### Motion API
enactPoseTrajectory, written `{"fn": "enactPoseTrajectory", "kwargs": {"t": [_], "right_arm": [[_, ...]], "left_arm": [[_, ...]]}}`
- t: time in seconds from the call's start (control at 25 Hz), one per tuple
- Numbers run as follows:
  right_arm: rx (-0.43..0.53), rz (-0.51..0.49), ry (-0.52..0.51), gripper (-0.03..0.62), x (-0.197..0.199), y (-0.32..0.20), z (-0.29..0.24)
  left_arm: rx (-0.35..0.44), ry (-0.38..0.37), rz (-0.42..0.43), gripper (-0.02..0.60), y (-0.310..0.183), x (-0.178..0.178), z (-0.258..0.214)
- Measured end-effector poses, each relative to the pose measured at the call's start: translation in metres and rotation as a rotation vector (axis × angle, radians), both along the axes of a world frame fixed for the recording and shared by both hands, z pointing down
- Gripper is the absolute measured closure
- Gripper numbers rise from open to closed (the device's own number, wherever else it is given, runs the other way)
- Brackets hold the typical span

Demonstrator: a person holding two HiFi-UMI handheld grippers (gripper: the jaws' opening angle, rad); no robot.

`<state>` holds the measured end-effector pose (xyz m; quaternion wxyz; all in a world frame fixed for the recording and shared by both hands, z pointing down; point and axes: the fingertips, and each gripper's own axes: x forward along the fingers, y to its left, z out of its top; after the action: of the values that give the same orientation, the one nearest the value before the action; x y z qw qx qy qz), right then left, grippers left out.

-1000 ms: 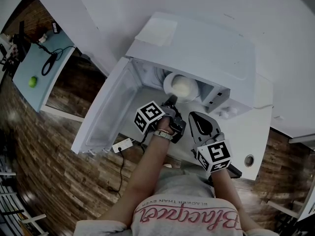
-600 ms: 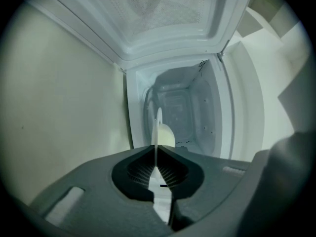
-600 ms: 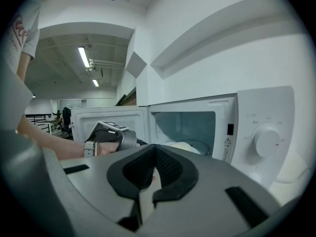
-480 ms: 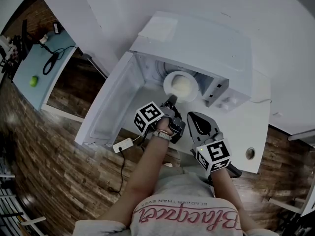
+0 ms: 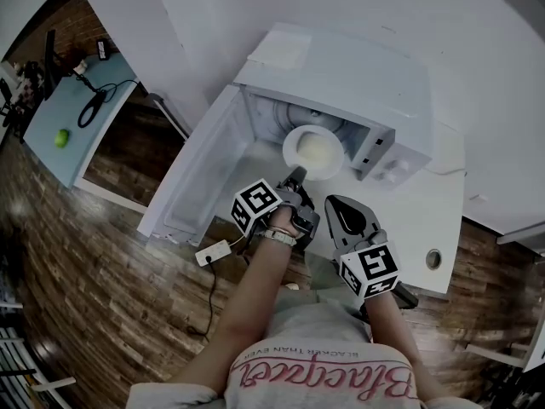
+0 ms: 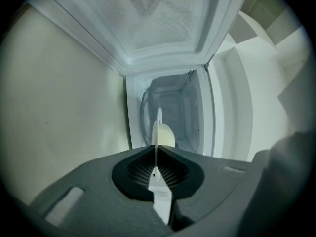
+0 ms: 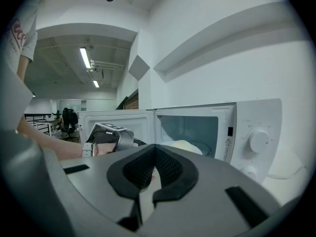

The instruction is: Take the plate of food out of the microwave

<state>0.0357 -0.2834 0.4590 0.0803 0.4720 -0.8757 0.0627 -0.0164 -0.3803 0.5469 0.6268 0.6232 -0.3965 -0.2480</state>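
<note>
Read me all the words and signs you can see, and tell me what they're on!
"BLACKER THAN EVER": small print on the person's shirt, upside down in the head view.
"Blac...": big pink script on the same shirt; the rest is unclear.
Warning triangle: a sign on the microwave front panel.
Print around the dials: too small to read.
Marker cubes: black-and-white patterns only, no words.
</note>
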Motion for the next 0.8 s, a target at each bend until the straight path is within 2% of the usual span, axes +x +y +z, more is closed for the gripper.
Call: {"fn": "enactPoseTrajectory", "kwargs": {"t": [0.36,0.8], "right_arm": [[0.002,0.0,0.0,0.583,-0.008,0.025,-0.002],[0.0,0.054,-0.014,0.583,-0.008,0.046,-0.004]], "left_arm": [[0.012,-0.002,0.0,0.563,0.027,-0.013,-0.003],[0.028,0.016,0.03,0.563,0.063,-0.021,-0.009]]}}
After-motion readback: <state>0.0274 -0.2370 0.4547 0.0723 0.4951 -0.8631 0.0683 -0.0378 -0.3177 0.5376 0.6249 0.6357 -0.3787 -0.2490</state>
